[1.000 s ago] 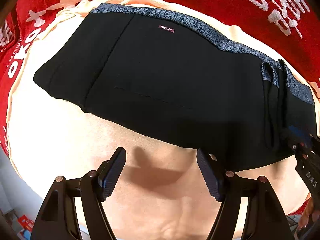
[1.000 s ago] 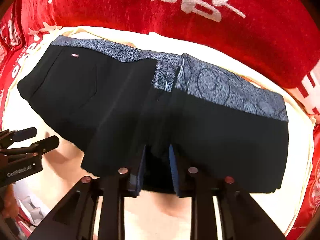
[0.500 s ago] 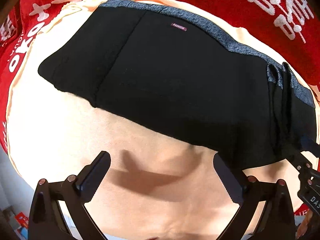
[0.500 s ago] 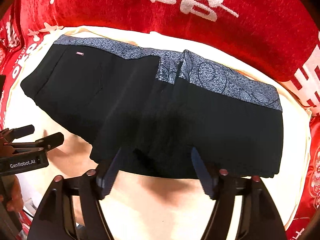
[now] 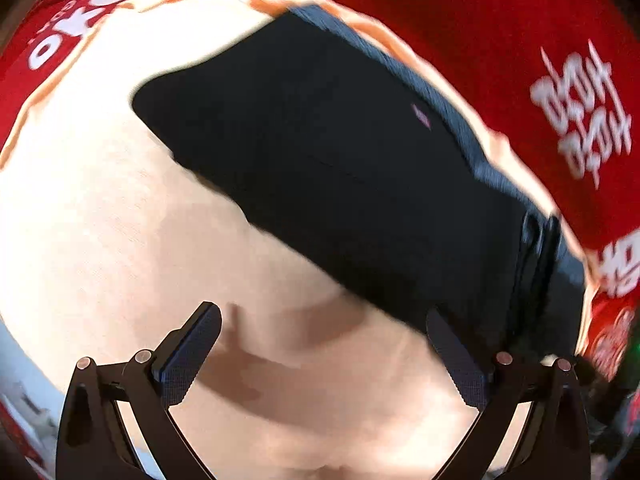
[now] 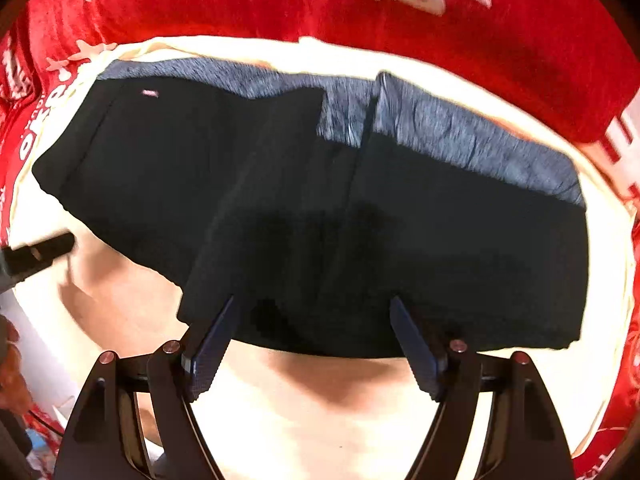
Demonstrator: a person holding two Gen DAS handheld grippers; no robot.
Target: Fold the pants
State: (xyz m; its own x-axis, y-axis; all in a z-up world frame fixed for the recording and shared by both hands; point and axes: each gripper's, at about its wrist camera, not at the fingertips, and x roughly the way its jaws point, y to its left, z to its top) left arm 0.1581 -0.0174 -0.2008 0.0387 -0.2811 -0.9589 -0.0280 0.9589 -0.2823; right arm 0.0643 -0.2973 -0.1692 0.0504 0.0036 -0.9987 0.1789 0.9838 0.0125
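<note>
The black pants (image 6: 360, 220) with a grey patterned waistband (image 6: 460, 132) lie folded on a cream cloth; they also show in the left wrist view (image 5: 340, 168), blurred. My right gripper (image 6: 312, 320) is open and empty, its fingertips over the pants' near edge. My left gripper (image 5: 324, 332) is open and empty above the cream cloth, its right fingertip at the pants' near edge. The left gripper's tip (image 6: 44, 250) shows at the left of the right wrist view.
The cream cloth (image 5: 100, 220) lies on a red blanket (image 6: 400, 20) with white characters that surrounds it. Clutter and a hand show at the lower left edge (image 6: 12, 380) of the right wrist view.
The right gripper has let go of the pants' near edge and opened wide. The left gripper opened wider and swung left, so the pants now sit to its right.
</note>
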